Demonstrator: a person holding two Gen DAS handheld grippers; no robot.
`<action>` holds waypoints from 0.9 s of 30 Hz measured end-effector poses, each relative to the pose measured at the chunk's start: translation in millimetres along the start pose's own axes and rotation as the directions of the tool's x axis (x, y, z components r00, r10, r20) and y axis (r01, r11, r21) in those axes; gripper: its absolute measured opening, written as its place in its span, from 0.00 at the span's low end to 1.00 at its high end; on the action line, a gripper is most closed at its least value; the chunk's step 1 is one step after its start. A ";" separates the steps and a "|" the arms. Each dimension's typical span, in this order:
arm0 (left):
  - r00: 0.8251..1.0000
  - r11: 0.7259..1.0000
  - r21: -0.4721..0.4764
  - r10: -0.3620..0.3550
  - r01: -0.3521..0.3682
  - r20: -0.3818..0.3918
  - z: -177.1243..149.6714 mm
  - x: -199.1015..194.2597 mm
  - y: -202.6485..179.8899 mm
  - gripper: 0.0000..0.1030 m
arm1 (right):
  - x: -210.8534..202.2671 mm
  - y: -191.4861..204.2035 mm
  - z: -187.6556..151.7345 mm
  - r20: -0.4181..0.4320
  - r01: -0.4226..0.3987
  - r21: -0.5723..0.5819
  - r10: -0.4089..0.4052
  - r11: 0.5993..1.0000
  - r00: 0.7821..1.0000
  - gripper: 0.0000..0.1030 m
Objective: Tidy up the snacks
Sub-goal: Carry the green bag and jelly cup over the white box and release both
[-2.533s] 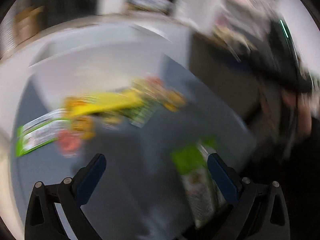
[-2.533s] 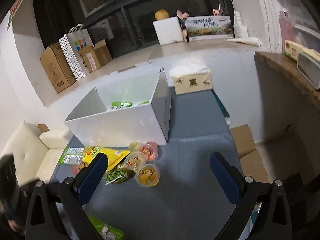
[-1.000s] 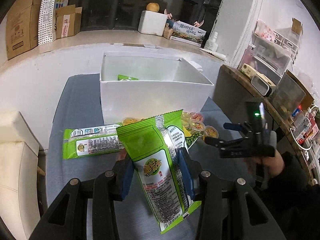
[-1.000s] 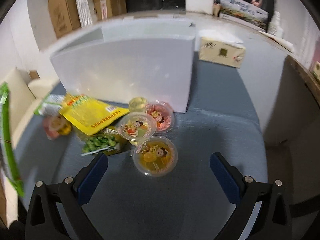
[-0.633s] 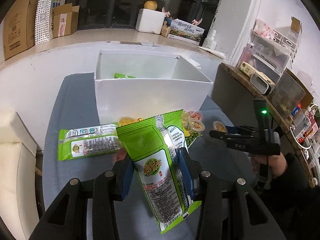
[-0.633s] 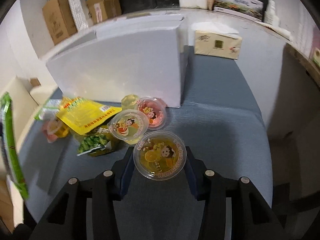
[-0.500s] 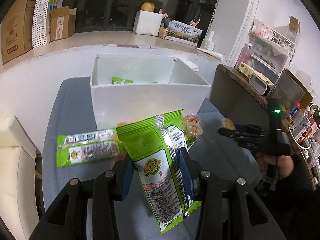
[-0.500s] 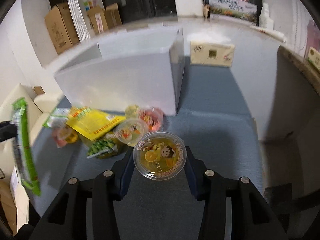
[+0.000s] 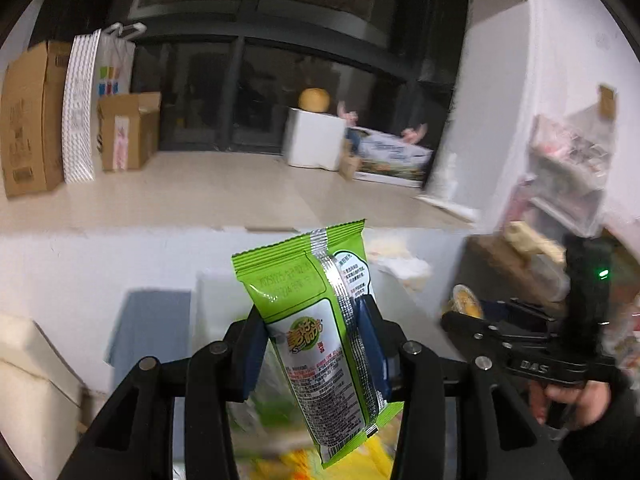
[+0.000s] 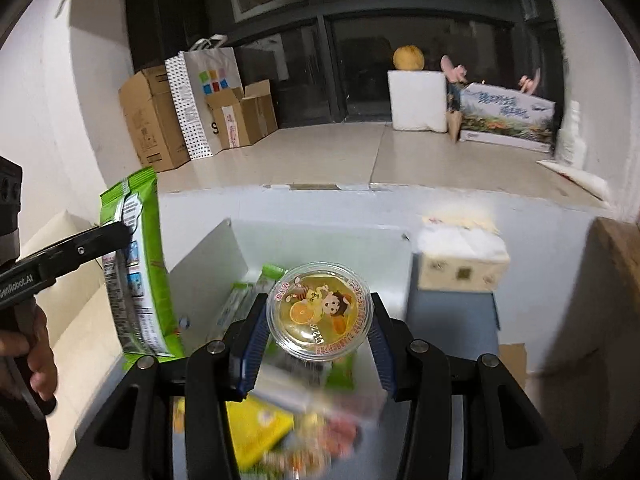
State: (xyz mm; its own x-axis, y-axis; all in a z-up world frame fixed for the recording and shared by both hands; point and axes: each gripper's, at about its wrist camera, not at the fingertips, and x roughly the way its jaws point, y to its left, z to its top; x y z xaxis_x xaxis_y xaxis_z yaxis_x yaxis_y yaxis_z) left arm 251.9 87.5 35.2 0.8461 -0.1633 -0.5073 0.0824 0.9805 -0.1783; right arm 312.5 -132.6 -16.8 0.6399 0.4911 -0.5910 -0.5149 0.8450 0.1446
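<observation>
I am holding a green snack packet (image 9: 320, 332) upright in my left hand-held gripper (image 9: 314, 354), the blue pads (image 9: 370, 344) pressing in on both of its flat sides, its top edge standing well above the fingers. My right hand-held gripper (image 10: 318, 326) is clamping a round jelly cup (image 10: 320, 310) by its rim, lid facing the camera. Both are hanging in the air above the near edge of the white box (image 10: 208, 268), which is sitting open-topped on the blue tabletop (image 10: 452, 316). Inside the box a green packet (image 10: 244, 300) is lying toward the left wall, leaving bare floor on the right side. From the right wrist view, the left packet is hanging just left of the box's left wall. A tissue box (image 10: 460, 260) is sitting just beyond the right wall. Below my fingers, blurred, a yellow packet (image 10: 256, 432) and other snacks are lying on the near tabletop.
</observation>
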 end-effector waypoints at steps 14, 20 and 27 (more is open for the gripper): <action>0.984 0.991 0.041 0.130 -0.126 -0.124 -9.5 67.6 17.2 1.00 | 56.4 -20.8 0.0 -0.114 0.046 0.079 -0.036 0.996 0.993 0.88; 0.983 0.992 0.039 0.125 -0.121 -0.132 -11.8 63.5 18.9 1.00 | 38.9 -3.6 2.4 -0.075 0.032 0.029 -0.030 0.999 0.997 0.95; 0.984 0.992 0.051 0.124 -0.118 -0.126 -14.4 47.1 13.8 1.00 | 18.0 13.9 -0.7 -0.057 -0.024 -0.005 0.023 1.000 0.998 1.00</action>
State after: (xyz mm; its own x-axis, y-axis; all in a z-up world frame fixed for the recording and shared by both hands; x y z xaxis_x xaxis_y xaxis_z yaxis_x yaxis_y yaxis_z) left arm 285.4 91.8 -3.3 0.7765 -0.0534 -0.6278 0.0089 0.9972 -0.0738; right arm 316.5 -112.1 -26.0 0.5940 0.4978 -0.6320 -0.5326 0.8321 0.1548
